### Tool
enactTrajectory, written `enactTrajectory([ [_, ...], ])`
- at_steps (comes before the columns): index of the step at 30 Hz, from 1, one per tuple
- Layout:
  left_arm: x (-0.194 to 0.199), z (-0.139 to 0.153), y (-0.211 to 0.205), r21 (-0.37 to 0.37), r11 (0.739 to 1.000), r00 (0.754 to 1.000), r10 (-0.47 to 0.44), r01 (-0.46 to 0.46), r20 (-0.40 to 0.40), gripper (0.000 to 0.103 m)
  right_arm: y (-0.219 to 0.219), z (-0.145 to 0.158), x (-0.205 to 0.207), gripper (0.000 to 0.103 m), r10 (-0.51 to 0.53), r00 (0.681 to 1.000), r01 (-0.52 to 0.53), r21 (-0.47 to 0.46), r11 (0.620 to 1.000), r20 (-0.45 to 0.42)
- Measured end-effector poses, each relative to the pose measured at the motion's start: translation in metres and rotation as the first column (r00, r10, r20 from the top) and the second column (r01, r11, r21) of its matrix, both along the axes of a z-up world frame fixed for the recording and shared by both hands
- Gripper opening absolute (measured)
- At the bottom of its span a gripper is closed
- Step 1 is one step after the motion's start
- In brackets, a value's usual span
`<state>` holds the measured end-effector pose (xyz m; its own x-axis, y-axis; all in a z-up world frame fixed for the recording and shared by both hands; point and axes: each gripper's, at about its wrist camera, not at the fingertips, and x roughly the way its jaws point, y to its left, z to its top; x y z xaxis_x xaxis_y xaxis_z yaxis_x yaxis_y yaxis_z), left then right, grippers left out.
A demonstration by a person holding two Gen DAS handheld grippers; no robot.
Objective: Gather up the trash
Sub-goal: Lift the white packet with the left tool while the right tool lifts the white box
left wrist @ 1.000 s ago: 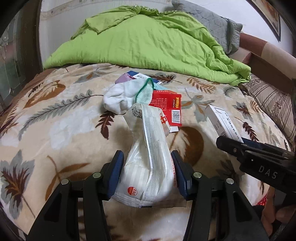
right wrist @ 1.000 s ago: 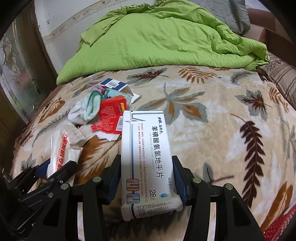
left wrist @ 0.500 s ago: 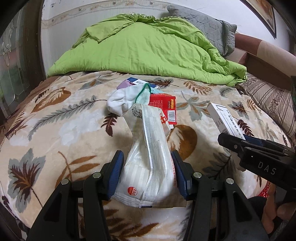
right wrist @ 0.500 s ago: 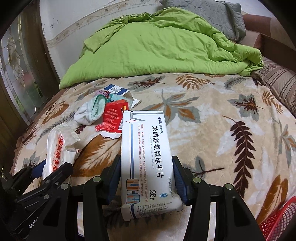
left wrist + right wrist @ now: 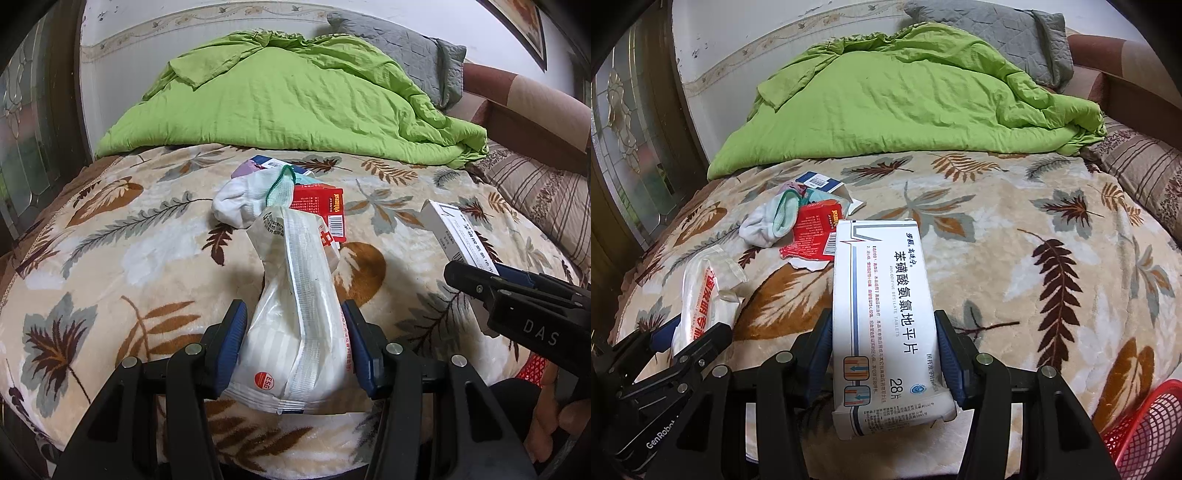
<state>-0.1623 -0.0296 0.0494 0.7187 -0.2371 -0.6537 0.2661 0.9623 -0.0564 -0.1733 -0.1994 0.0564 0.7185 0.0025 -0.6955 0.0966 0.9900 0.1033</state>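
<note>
My left gripper (image 5: 295,343) is shut on a crumpled white plastic wrapper (image 5: 299,314) and holds it above the near edge of the bed. The wrapper also shows in the right wrist view (image 5: 701,291). My right gripper (image 5: 882,350) is shut on a white medicine box (image 5: 886,317) with Chinese print, also held above the bed; the box shows at the right of the left wrist view (image 5: 458,236). More trash lies mid-bed: a red torn packet (image 5: 814,232), a blue-and-white carton (image 5: 820,182), and a white sock (image 5: 768,221) on top.
A leaf-patterned blanket (image 5: 1015,240) covers the bed. A green duvet (image 5: 905,103) and grey pillow (image 5: 1004,33) lie at the far end. A red mesh basket (image 5: 1145,424) stands at the lower right, off the bed's near edge. A striped cushion (image 5: 543,192) sits right.
Both grippers have pulled back and risen from the bed, each still holding its item. The red basket has come further into the right wrist view.
</note>
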Motion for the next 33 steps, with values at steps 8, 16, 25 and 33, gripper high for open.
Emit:
enactTrajectory([
  [8, -0.005, 0.001, -0.003, 0.008, 1.0, 1.0, -0.007, 0.007, 0.002, 0.052, 0.0, 0.001, -0.002, 0.057, -0.004, 1.0, 0.004, -0.002, 1.0, 0.005],
  [16, -0.008, 0.003, -0.011, 0.019, 0.999, 1.0, -0.029, 0.029, 0.001, 0.052, -0.004, 0.004, -0.009, 0.057, -0.009, 1.0, 0.009, 0.01, 1.0, 0.006],
  [25, -0.01, 0.001, -0.019, 0.037, 0.998, 0.999, -0.047, 0.047, -0.002, 0.052, -0.012, 0.004, -0.015, 0.057, -0.022, 1.0, 0.022, 0.042, 0.999, 0.01],
  [33, -0.013, 0.001, -0.026, 0.049, 0.997, 0.998, -0.058, 0.058, -0.007, 0.052, -0.014, 0.005, -0.018, 0.057, -0.027, 0.999, 0.026, 0.064, 0.998, 0.018],
])
